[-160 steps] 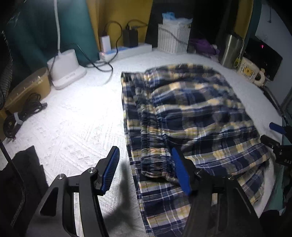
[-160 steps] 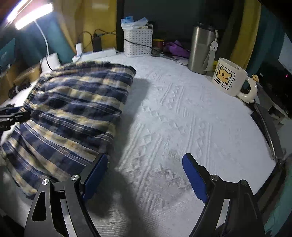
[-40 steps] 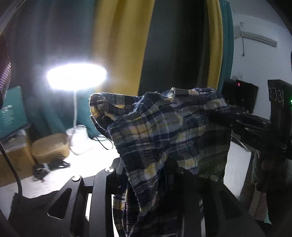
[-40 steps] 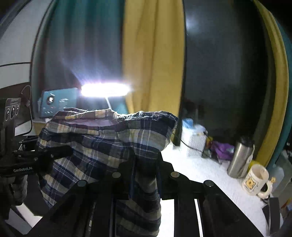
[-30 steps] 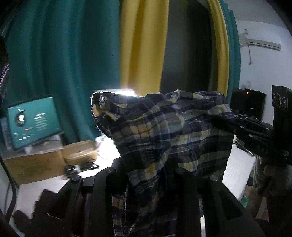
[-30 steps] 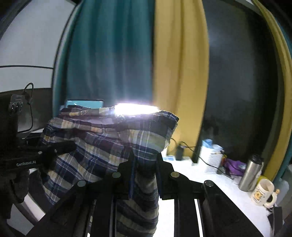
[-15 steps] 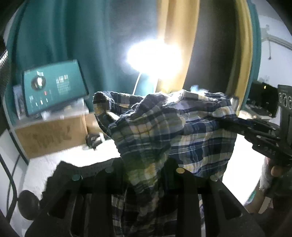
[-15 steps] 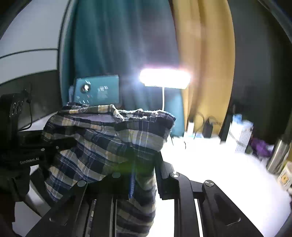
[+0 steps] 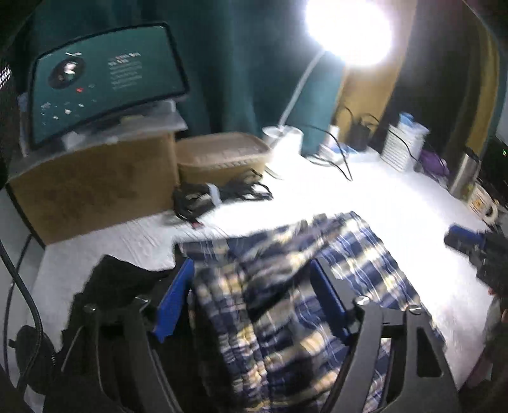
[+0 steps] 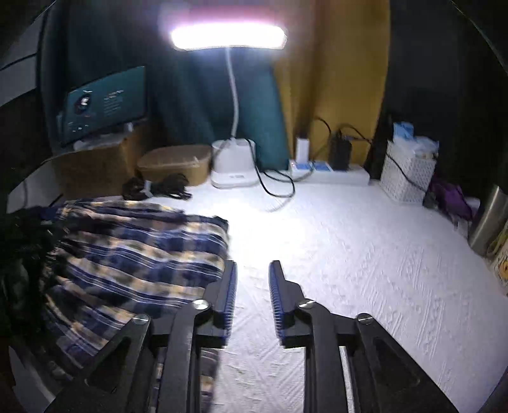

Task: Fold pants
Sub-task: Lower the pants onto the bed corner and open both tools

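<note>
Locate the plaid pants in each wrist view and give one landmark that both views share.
Left wrist view: the plaid pants fill the lower centre, lying on the white cover between the open fingers of the left gripper.
Right wrist view: the plaid pants lie at the lower left, left of the right gripper, whose jaws are open and empty.
Shared landmark: the lit desk lamp at the top.

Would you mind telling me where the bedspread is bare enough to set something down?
The widest bare patch of bedspread lies between the plaid pants and the steel tumbler, before the power strip. The back edge is crowded: lamp base, white basket, tan box, cable bundle.
</note>
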Available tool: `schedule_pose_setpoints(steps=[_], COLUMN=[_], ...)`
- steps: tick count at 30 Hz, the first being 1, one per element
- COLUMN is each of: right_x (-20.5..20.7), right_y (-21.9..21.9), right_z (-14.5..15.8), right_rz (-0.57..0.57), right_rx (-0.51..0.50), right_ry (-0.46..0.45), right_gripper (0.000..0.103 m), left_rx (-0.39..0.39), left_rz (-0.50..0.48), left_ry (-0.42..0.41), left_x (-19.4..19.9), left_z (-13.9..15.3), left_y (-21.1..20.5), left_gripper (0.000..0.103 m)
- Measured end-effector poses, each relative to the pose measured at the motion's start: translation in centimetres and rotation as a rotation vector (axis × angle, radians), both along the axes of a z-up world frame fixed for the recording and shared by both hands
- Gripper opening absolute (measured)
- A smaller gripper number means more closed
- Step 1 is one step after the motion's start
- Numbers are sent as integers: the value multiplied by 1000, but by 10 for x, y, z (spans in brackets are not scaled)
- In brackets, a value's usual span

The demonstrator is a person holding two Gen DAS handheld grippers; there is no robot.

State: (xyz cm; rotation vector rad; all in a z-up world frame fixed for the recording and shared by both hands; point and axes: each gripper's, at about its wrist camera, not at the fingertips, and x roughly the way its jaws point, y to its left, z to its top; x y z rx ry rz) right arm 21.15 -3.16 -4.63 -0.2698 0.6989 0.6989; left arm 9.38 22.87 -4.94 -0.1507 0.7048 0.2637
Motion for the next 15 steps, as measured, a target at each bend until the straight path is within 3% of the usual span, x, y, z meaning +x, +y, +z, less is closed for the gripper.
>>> schedule_pose_setpoints(steps=[2, 6, 15], right_x=[7, 14, 17], right_y=[-4, -9, -26], right_z=[-6, -9, -5], right_rz=[-9, -10, -36], right_rx=[4, 8, 9], right_ry=[20, 27, 21], right_gripper=[103, 103, 103], left_rx=[1, 8, 5], left_rz=[17, 2, -108], left_ry=[-22, -50, -28], left_x=[-3, -3, 6], left_z=[7, 15, 12], left_y=[-1, -10, -60], left_gripper=[76, 76, 76])
